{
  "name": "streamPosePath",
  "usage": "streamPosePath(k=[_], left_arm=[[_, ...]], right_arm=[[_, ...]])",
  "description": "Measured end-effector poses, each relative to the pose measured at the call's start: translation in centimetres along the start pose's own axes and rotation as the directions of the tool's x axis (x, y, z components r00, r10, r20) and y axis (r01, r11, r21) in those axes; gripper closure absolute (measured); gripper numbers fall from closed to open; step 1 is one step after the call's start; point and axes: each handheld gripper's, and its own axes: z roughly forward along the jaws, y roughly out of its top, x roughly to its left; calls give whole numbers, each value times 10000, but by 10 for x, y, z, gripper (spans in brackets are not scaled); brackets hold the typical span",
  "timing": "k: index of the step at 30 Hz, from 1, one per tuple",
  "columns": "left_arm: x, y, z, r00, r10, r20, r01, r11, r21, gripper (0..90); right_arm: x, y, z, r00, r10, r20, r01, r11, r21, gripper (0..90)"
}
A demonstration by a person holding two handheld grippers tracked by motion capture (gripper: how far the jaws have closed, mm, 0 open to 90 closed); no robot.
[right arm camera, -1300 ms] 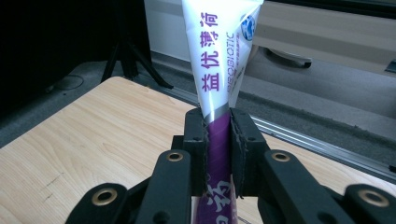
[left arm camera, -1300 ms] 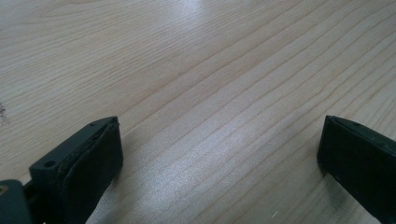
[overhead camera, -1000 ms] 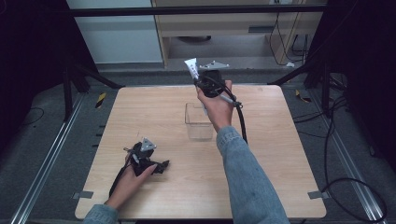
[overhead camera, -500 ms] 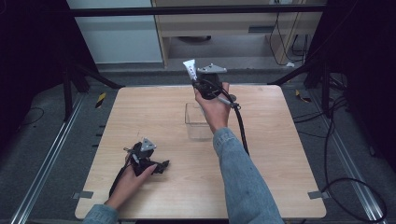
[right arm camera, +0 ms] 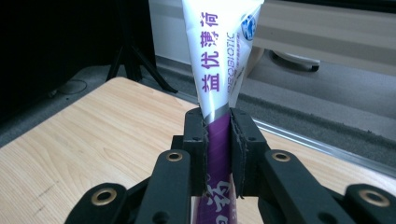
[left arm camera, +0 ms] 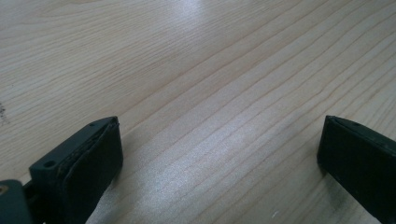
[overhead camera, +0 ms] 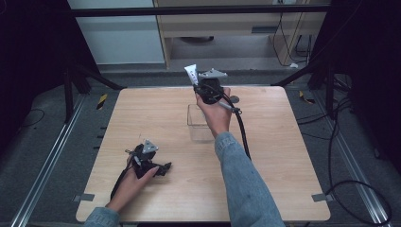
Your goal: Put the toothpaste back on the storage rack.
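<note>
The right claw (overhead camera: 195, 81) is pinching a white and purple tube (overhead camera: 191, 74). In the right gripper view the two black jaws press tight on the tube (right arm camera: 219, 70), which sticks straight up between them. In the high view the tube is up in the air, near the top middle of the frame, past the far edge of the wooden surface (overhead camera: 142, 118).

Just below it in the picture, near the middle of the frame, stands a clear box (overhead camera: 198, 124). It looks empty, though it is hard to see inside.

The left claw (overhead camera: 163, 168) lies low in the lower left of the frame. Its jaws are spread wide and hold nothing, with bare wood (left arm camera: 196, 93) between them.

So the picking up looks done. I think the tube may go into the clear box next, and that part is not done yet.
</note>
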Motion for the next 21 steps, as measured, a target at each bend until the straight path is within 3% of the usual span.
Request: streamPosePath(k=[21], left_arm=[[0,0,0,10000,-2,-2,2,10000,-4,0]], right_arm=[[2,-18,13,9999,-86,77,85,9999,141,779]])
